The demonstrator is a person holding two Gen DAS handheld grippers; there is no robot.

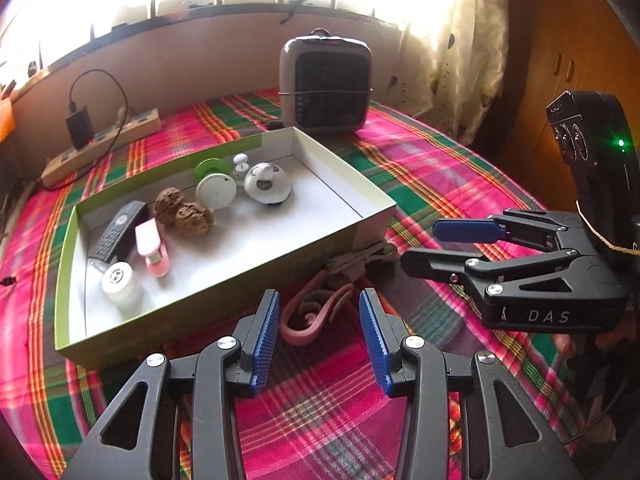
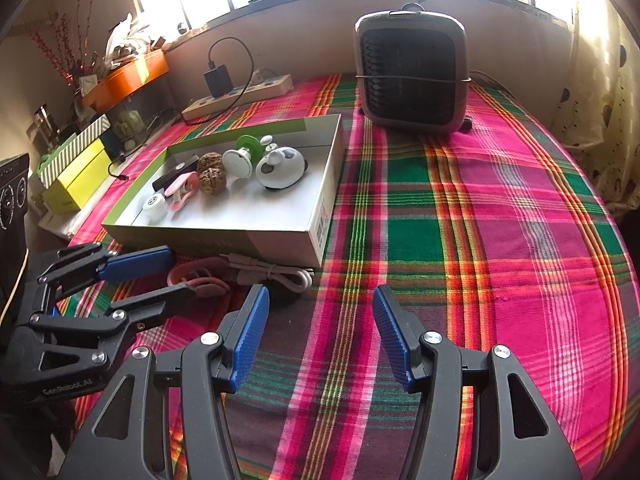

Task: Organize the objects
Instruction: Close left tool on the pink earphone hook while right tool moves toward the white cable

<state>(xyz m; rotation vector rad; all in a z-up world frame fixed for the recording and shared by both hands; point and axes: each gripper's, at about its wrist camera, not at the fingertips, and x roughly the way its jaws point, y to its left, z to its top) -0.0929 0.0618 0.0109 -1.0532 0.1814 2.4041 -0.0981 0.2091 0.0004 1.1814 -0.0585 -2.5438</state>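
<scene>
The left gripper (image 1: 318, 332) hangs low over the plaid cloth (image 2: 480, 208) with its jaws spread wide and nothing between the blue pads (image 1: 266, 336); a curled pink cord (image 1: 304, 316) lies on the cloth just ahead of the gap, not touched by either pad. The right gripper (image 2: 320, 332) sits alongside it, jaws likewise wide and empty, only bare cloth showing between them. From the left wrist view the right gripper is off to the side, its fingers pointing toward the near corner of the box.

Next to the pink cord, tight against the front wall of the box, lies a bundled grey cable (image 2: 276, 272).

The shallow cardboard box (image 1: 360, 184), green outside and white inside, rests on the bench just beyond both cords. In it are a dark remote (image 1: 118, 232), a pink stapler-like item (image 1: 152, 250), a small white jar (image 1: 120, 284), two walnuts (image 1: 182, 212), a white round disc (image 1: 216, 191) leaning against a green one (image 1: 208, 168), a small white knob (image 1: 241, 165) and a white domed gadget (image 1: 267, 184).

Behind the box stands a small grey heater (image 2: 412, 68), and near the wall lies a power strip (image 2: 240, 94) with a black charger (image 2: 218, 78) plugged in.
</scene>
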